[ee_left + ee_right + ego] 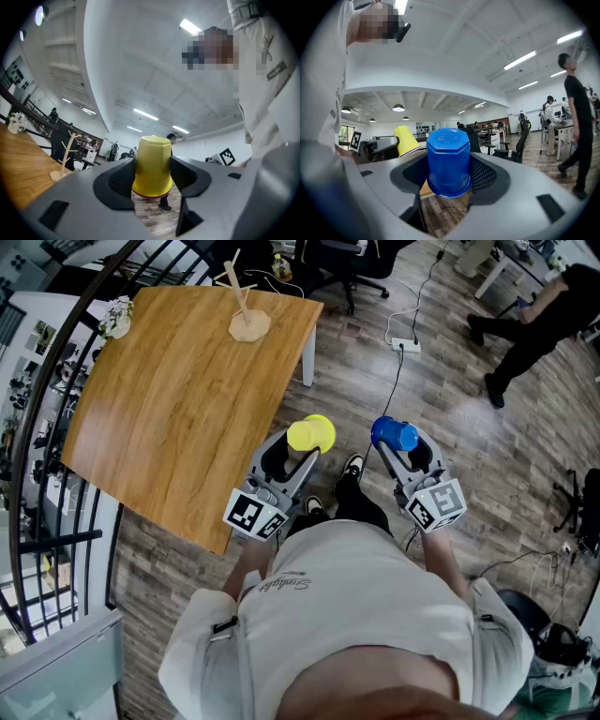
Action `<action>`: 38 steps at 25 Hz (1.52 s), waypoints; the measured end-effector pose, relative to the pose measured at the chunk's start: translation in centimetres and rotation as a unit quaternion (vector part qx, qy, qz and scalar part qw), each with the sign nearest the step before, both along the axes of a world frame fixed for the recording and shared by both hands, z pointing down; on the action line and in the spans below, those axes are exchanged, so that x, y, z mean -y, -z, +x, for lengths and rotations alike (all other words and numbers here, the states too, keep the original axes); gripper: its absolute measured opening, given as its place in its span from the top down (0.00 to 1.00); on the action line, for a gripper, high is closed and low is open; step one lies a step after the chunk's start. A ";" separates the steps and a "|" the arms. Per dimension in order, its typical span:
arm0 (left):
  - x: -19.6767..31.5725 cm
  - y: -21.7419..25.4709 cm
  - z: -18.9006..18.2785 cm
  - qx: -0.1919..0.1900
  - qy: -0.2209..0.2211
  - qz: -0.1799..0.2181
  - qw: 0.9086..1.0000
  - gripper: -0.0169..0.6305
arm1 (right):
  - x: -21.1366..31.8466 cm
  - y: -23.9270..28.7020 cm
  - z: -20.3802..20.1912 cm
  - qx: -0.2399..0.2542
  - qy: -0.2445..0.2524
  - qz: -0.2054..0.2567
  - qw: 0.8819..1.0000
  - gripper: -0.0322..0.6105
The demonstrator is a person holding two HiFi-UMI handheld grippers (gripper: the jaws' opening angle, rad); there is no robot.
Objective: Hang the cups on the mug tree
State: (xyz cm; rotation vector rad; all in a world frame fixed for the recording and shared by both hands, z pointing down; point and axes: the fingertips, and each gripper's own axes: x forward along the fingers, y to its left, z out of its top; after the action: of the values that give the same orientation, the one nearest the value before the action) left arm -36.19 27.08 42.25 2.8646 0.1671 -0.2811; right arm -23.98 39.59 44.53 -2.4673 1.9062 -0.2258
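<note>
My left gripper (307,444) is shut on a yellow cup (311,434), held bottom-up between the jaws (152,166). A blue cup (394,434) sits the same way in my right gripper (397,448), which is shut on it (449,161). Both grippers hang over the floor, off the near right corner of the wooden table (178,399). The wooden mug tree (243,306) stands bare at the table's far end; in the left gripper view the mug tree (65,154) shows small at the left. The yellow cup (406,139) also shows in the right gripper view.
A small plant (116,317) sits at the table's far left corner. A dark railing (56,381) curves along the left. A power strip (405,345) with cable lies on the floor, office chairs (352,268) stand behind the table, and a person in black (534,324) walks at the right.
</note>
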 end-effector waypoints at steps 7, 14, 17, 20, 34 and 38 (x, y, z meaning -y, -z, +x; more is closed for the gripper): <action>-0.4 -1.6 -1.5 0.012 0.002 -0.003 1.000 0.60 | -0.3 -1.9 -2.1 0.011 0.005 0.002 1.000 0.56; 0.7 -0.8 -1.8 0.014 0.010 0.002 1.000 0.60 | 1.4 -0.1 -0.9 -0.006 0.011 0.016 1.000 0.56; 0.9 -1.1 -1.8 0.017 0.012 0.009 1.000 0.60 | 1.8 0.0 -0.4 -0.008 0.000 0.018 1.000 0.56; 1.0 -1.8 -1.4 0.029 0.005 0.000 1.000 0.60 | 1.3 -0.5 -0.2 0.003 -0.007 0.015 1.000 0.56; 3.8 -0.7 11.7 0.046 -0.016 0.009 0.999 0.60 | 3.9 -0.9 12.0 0.004 -0.019 0.018 1.000 0.56; 5.4 0.7 16.7 0.041 -0.013 0.008 0.999 0.60 | 6.3 -0.7 16.8 0.005 -0.003 0.023 1.000 0.56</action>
State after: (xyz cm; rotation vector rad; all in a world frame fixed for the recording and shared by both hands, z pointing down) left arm -19.52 21.71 41.51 2.8818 0.1904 -0.1584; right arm -7.21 33.34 45.19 -2.4367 1.8792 -0.1911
